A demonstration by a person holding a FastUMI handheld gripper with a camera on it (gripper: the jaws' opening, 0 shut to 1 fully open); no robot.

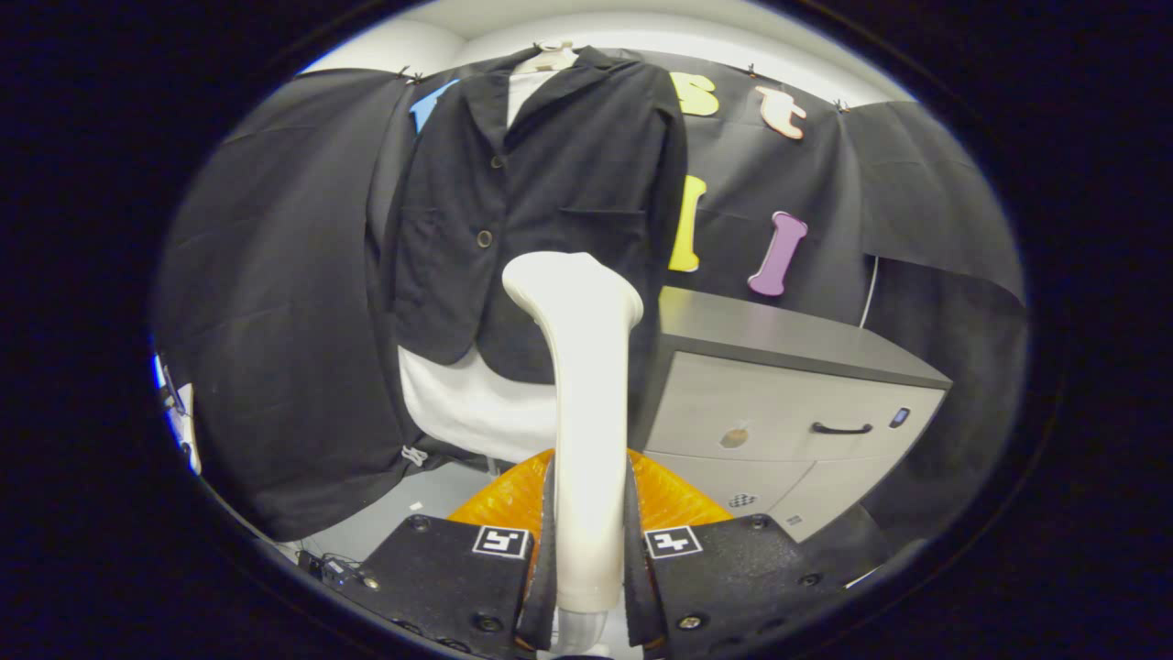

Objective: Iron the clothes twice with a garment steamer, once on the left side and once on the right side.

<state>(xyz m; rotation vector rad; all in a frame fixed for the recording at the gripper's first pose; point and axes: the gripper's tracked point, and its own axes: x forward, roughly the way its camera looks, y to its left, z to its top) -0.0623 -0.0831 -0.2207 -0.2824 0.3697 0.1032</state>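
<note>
Gripper view: my gripper [589,550] is clamped on the white plastic garment steamer [582,367], facing the black hanging jacket [550,202]; I'd say first pass next, steamer head moving in.

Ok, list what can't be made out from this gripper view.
- Steamer held in the hand-held gripper: its steam face points away; touching the jacket or apart cannot be told.
- Jacket's lower middle: hidden behind the steamer head.
- Orange thing: mostly covered by the fingers.
- Cabinet: base cut off.

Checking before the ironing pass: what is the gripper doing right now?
Gripper: shut on the white steamer, both fingers pressing its handle; its head points at the black jacket.
</note>
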